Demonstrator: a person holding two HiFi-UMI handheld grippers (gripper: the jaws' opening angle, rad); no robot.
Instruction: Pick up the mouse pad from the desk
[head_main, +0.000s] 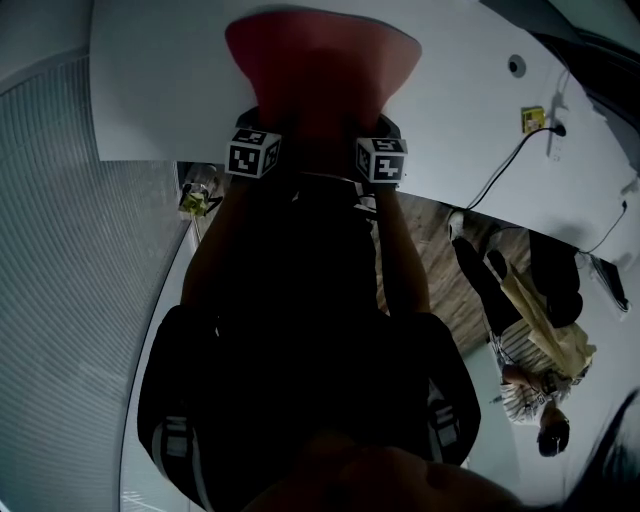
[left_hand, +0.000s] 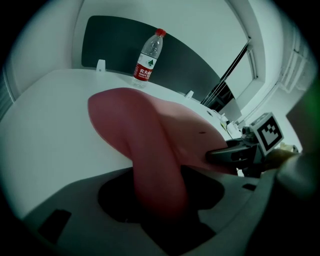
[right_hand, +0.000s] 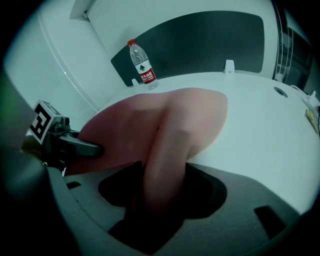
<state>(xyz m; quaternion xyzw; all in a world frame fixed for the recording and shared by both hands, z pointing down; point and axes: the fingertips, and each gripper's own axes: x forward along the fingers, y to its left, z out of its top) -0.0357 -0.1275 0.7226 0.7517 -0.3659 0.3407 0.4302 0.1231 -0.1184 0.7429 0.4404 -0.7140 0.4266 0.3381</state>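
A pink mouse pad (head_main: 320, 60) lies on the white desk (head_main: 160, 90), its near edge at the desk's front. Both grippers meet that edge side by side, below their marker cubes. In the left gripper view the left gripper (left_hand: 160, 200) is shut on a raised fold of the mouse pad (left_hand: 150, 150); the right gripper's fingertip (left_hand: 227, 154) lies on the pad's right edge. In the right gripper view the right gripper (right_hand: 155, 200) is shut on a similar ridge of the pad (right_hand: 170, 135), and the left gripper's fingertip (right_hand: 85, 148) shows at the left.
A water bottle (left_hand: 148, 60) with a red cap stands at the desk's back, before a dark partition (left_hand: 115, 35). A black cable (head_main: 510, 165) and a small yellow item (head_main: 532, 118) lie at the desk's right. A person (head_main: 530, 340) stands right of the desk.
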